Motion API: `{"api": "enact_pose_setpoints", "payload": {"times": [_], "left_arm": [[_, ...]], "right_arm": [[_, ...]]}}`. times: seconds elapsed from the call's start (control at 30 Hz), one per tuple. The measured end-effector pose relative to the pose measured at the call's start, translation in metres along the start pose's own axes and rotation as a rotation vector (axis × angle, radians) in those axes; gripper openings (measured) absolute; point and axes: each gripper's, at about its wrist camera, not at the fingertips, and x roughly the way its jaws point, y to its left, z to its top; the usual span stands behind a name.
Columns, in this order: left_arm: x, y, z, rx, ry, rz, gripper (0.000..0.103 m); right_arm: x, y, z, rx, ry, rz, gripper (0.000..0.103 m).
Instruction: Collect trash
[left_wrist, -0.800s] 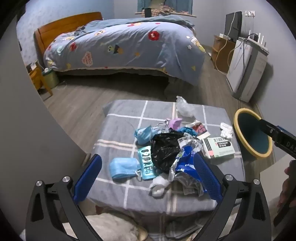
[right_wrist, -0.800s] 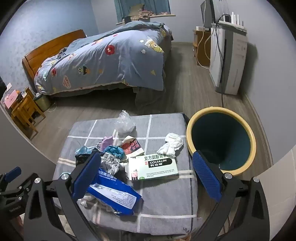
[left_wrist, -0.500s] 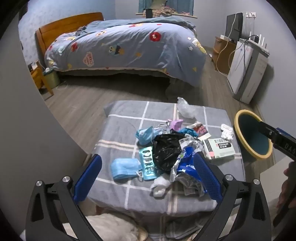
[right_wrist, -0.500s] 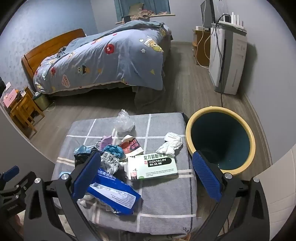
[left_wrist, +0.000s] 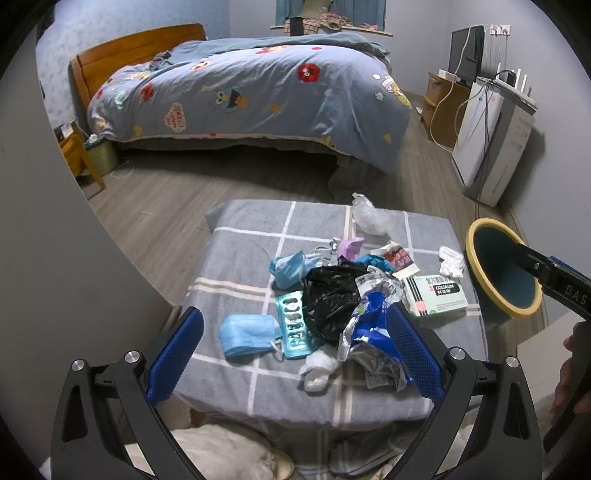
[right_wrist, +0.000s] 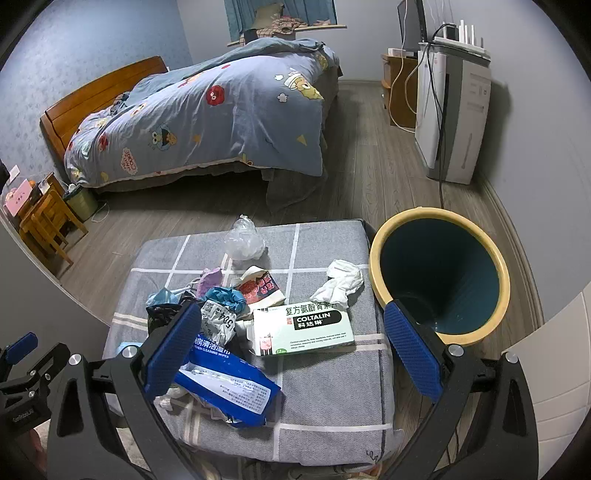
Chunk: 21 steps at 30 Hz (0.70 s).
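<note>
Right wrist: crumpled mixed trash.

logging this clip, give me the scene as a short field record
surface: grey checked cushion
trash: Coltalin box, white tissue, blue wipes pack, black bag, blue mask, clear plastic
bin: yellow-rimmed, right of the cushion, looks empty
left gripper: jaws open, holding nothing
right gripper: jaws open, holding nothing

This is a bedroom in a home. A big bed with a cartoon blanket sits at eleven o'clock on the wood floor.
</note>
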Motion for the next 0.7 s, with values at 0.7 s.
{"api": "enact_pose_setpoints", "payload": {"times": [0.7], "left_arm": [[0.0005,-0.0007,-0.0003,0.0,0.0,-0.002,0.098]], "right_arm": [[0.0014,-0.0008,-0.0012,0.003,0.002,0.0,0.097]]}}
